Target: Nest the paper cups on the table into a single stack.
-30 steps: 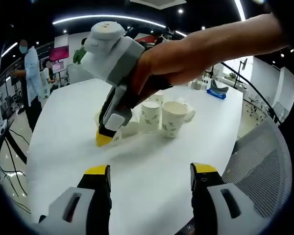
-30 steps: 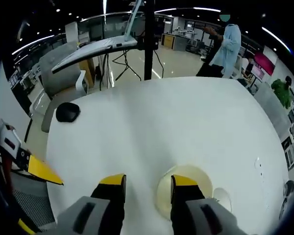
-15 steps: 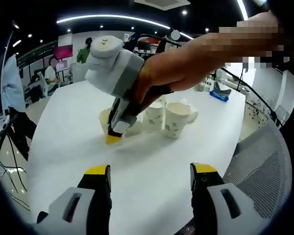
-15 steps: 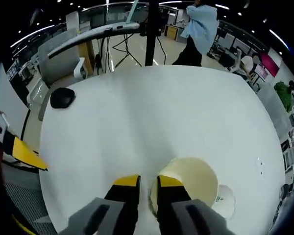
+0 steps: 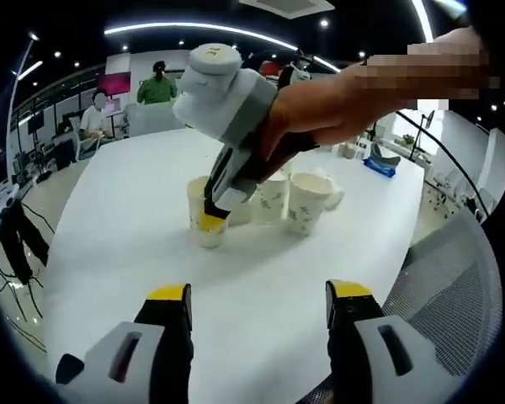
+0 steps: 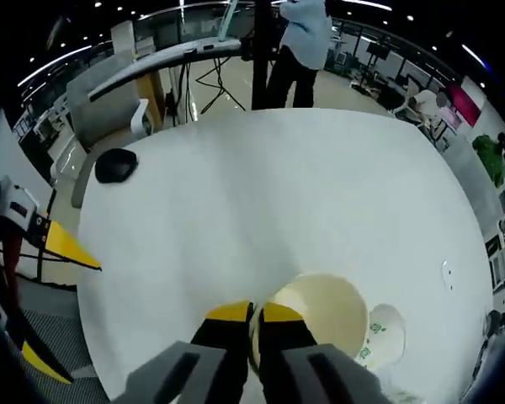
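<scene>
Several white paper cups with green print stand grouped on the white table [image 5: 109, 210]. My right gripper [image 5: 210, 220], held by a hand coming in from the upper right, is shut on the rim of the leftmost paper cup [image 5: 204, 225]. Two upright cups [image 5: 271, 198] [image 5: 307, 204] stand right of it, with one lying cup [image 5: 334, 199] behind. In the right gripper view the right gripper [image 6: 255, 313] pinches that cup's near wall, with the open mouth of the held cup [image 6: 320, 311] to the right and a neighbouring cup [image 6: 385, 332] beside it. My left gripper [image 5: 259, 293] hangs open, nearer than the cups.
A black mouse-like object [image 6: 116, 165] lies near the far table edge. A grey mesh chair [image 5: 454, 286] stands at the table's right side. People [image 5: 158, 84] stand beyond the table, one [image 6: 303, 42] close to its far edge. The left gripper's yellow tip [image 6: 63, 242] pokes in from the left.
The right gripper's jaws have closed step by step onto the cup's rim. Both views have shifted slightly with the hands.
</scene>
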### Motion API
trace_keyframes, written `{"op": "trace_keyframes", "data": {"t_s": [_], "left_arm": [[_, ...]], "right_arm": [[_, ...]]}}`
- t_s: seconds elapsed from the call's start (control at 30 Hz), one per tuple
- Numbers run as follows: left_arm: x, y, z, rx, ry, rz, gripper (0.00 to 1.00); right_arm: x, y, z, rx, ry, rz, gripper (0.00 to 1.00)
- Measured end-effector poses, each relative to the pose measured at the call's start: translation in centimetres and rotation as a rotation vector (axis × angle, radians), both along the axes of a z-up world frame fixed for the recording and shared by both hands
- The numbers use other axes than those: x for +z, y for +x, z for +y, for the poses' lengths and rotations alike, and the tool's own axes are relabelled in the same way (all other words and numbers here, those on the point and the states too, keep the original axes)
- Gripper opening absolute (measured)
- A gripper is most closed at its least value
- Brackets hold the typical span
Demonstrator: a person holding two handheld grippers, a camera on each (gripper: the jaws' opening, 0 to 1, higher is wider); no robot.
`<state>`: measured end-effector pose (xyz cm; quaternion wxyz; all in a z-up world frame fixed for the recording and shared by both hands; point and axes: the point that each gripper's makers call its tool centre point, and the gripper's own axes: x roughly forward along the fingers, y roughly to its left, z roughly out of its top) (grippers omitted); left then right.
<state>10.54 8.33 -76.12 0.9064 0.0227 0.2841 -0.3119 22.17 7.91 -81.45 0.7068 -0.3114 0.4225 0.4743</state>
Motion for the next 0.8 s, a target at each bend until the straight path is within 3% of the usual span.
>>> {"op": "trace_keyframes", "data": {"t_s": [0.17, 0.47, 0.7, 0.8], "left_arm": [[0.2, 0.2, 0.1, 0.008, -0.009, -0.002, 0.63], [0.0, 0.5, 0.1, 0.002, -0.004, -0.002, 0.63], [-0.3, 0.9, 0.2, 0.005, -0.004, -0.006, 0.63], [-0.1, 0.9, -0.1, -0.011, 0.001, -0.014, 0.64]], "right_arm": [[1.5, -0.5, -0.5, -0.018, 0.021, -0.007, 0.0], [4.1, 0.1, 0.8, -0.001, 0.077, -0.058, 0.0], [7.2, 0.0, -0.2, 0.012, 0.081, -0.116, 0.0], [7.7, 0.4, -0.8, -0.015, 0.099, -0.106, 0.0]]}}
